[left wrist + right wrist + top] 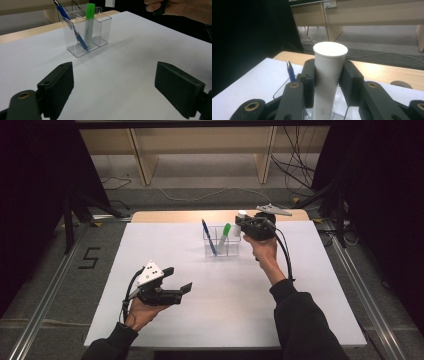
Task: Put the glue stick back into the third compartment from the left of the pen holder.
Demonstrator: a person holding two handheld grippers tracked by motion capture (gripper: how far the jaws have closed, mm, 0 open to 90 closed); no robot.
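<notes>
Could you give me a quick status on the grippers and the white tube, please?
Left gripper open, nothing between its jaws. Right gripper shut on white tube, above clear organizer. Nothing in the way.

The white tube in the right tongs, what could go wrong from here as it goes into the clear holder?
1. The tube is clamped above the holder; lowered off-centre, it may catch a divider.
2. The holder looks light, so a push could tip it.
3. It may bump the green marker or blue pen.
</notes>
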